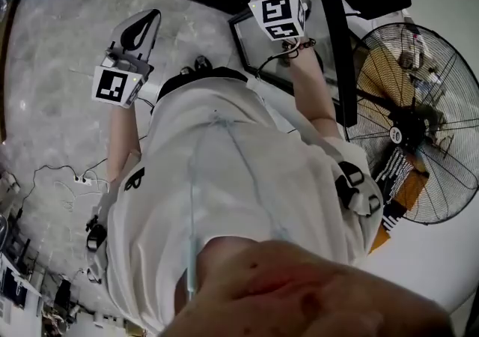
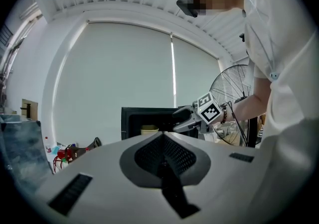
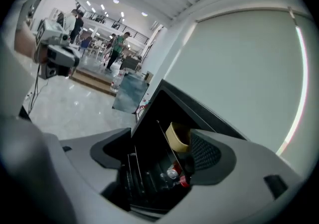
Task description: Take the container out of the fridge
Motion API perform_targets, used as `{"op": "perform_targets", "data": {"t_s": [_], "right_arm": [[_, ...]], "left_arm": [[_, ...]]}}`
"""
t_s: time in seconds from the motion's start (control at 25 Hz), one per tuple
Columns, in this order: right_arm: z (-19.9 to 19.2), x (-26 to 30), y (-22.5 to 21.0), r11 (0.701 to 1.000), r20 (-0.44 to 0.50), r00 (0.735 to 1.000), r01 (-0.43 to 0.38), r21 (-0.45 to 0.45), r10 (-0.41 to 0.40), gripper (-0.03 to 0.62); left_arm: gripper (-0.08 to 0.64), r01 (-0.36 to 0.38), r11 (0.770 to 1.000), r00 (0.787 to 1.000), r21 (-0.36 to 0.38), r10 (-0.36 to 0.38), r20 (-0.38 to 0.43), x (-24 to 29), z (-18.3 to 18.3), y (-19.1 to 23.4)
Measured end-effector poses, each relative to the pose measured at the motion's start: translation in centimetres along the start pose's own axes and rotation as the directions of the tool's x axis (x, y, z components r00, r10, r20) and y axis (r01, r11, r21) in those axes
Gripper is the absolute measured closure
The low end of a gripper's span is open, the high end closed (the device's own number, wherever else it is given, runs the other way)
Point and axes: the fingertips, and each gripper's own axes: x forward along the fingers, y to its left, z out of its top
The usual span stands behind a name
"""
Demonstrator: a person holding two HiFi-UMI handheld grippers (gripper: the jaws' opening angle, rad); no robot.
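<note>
- The right gripper (image 3: 160,141) is held forward on an outstretched forearm at the head view's top centre. Its jaws are parted and grip nothing.
- Beyond them, the tan container (image 3: 178,136) sits inside the open fridge (image 3: 154,113).
- The left gripper (image 2: 162,138) is raised at upper left, its jaws pressed together and empty.

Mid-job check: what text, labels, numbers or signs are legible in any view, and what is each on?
Nothing reads clearly.
Black board beside the fan: white print, too small to read.
Shirt mark: blurred.
Bottles in the fridge: red labels, unreadable.
Marker cube at the head view's left and the one at its top: square code patterns, no letters.
</note>
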Motion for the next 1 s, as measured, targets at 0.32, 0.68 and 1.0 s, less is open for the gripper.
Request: {"op": "perform_targets", "data": {"t_s": [0.32, 0.68, 1.0], "right_arm": [[-1.5, 3.9, 0.8, 0.975, -0.14, 0.99, -0.012, -0.223, -0.02, 0.239], [-3.4, 6.8, -0.8, 0.922, -0.232, 0.965, 0.026, -0.385, -0.124, 0.239], [-4.6, 11.0, -0.9, 0.883, -0.273, 0.949, 0.013, -0.469, -0.159, 0.241]], "left_arm": [[0.552, -0.013, 1.0, 1.0, -0.016, 0.013, -0.013, 0.4, -0.5, 0.7], [0.552, -0.012, 1.0, 1.0, -0.012, 0.012, -0.024, 1.6, -0.8, 0.2], [0.552, -0.044, 0.999, 0.998, -0.022, 0.043, -0.035, 0.4, -1.7, 1.0]]}}
